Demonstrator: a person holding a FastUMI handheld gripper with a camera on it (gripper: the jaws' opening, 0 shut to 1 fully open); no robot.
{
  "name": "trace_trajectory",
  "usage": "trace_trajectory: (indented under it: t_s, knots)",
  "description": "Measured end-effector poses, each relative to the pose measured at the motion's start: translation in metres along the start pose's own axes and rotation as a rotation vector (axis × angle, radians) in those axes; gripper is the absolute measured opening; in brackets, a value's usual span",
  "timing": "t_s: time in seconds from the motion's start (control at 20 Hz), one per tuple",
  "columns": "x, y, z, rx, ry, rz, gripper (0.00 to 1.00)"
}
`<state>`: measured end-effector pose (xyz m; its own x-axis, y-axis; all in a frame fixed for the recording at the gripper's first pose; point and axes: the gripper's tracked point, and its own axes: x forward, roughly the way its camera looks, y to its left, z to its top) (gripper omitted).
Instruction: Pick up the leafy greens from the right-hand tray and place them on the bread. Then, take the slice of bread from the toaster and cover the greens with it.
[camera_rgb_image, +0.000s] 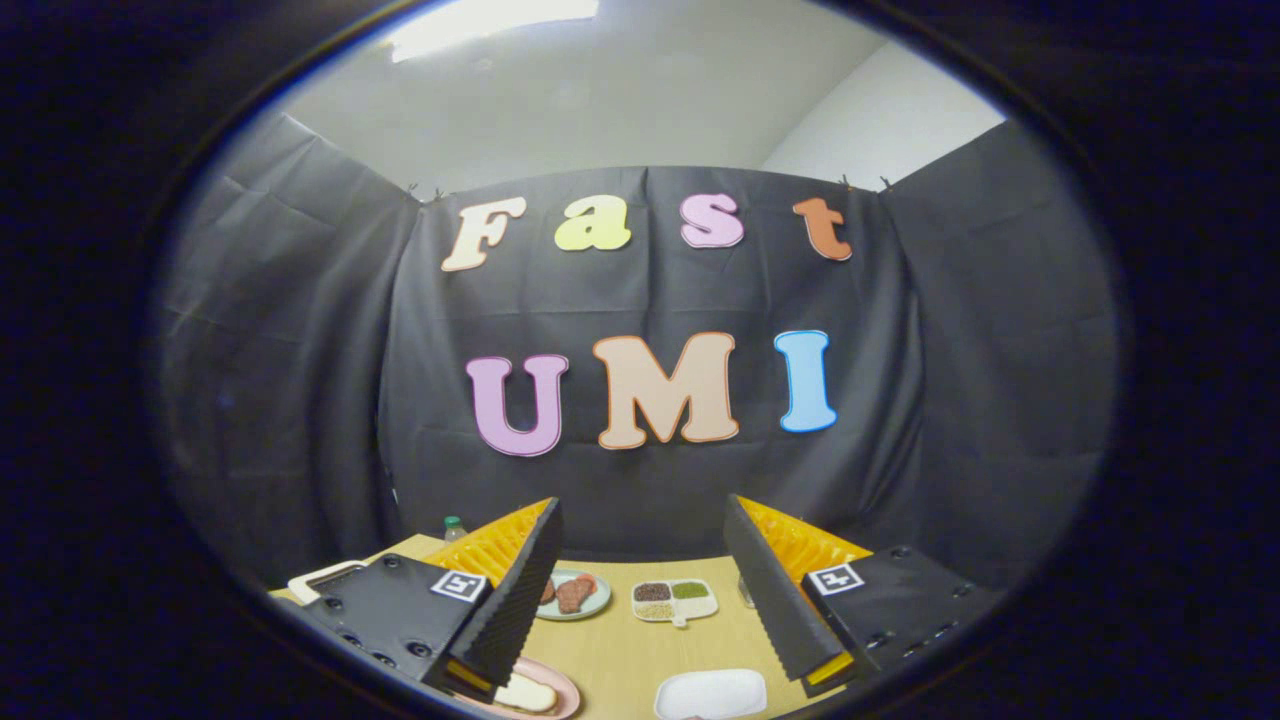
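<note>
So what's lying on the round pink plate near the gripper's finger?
A pale slice of bread lies on the round pink plate. One finger of the open gripper covers part of the plate, so anything else on that part stays hidden.

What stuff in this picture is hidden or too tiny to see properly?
- Gripper: open, holding nothing.
- Bread on the pink plate, gripper view: partly hidden by a finger.
- White tray: near side cut off, contents unclear.
- Divided dish: fillings too small to name.
- Round plate: brown food partly behind a finger.
- Bottle: just its top shows, finger hides the rest.
</note>
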<state>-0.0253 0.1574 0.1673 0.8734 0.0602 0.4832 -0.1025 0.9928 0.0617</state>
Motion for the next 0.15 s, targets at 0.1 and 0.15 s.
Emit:
trace_trajectory:
  t_s: [0.1, 0.15]
  knots:
    - [-0.0031, -0.0049, -0.0033, 0.01, 0.005, -0.012, 1.0]
    - [-0.0041, -0.0076, -0.006, 0.012, 0.012, -0.017, 1.0]
